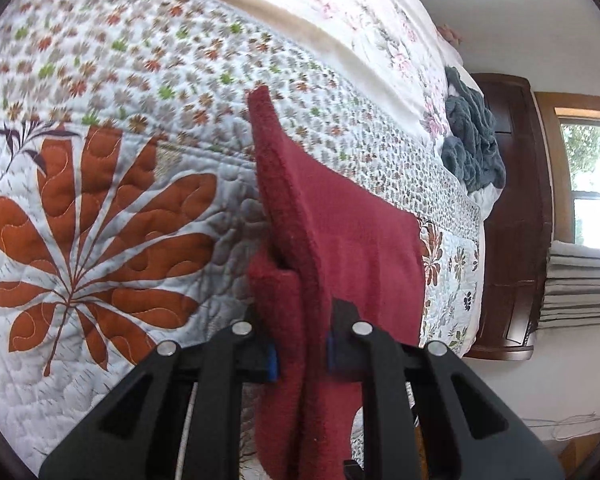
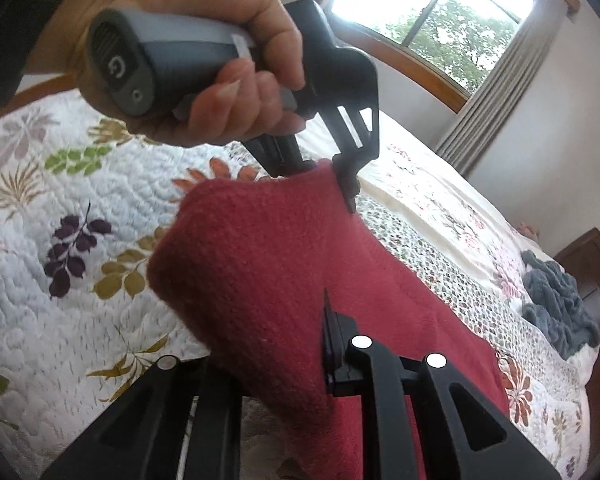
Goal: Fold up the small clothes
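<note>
A dark red fleece garment [image 1: 340,236] hangs in the air over a quilted bedspread [image 1: 100,208] printed with leaves. In the left wrist view my left gripper [image 1: 302,354] is shut on a thick fold of it, and a corner sticks up beyond the fingers. Seen from the right wrist, my right gripper [image 2: 284,360] is shut on the near edge of the red garment [image 2: 260,264], which drapes over and hides its left finger. The left gripper [image 2: 350,188], held by a person's hand [image 2: 228,80], pinches the far top corner.
A crumpled grey-blue fleece piece [image 1: 472,148] [image 2: 556,304] lies at the far end of the bed near a dark wooden bed frame [image 1: 512,216]. A cream floral sheet [image 2: 428,188] covers one side. A window [image 2: 432,12] and a curtain [image 2: 496,92] stand behind.
</note>
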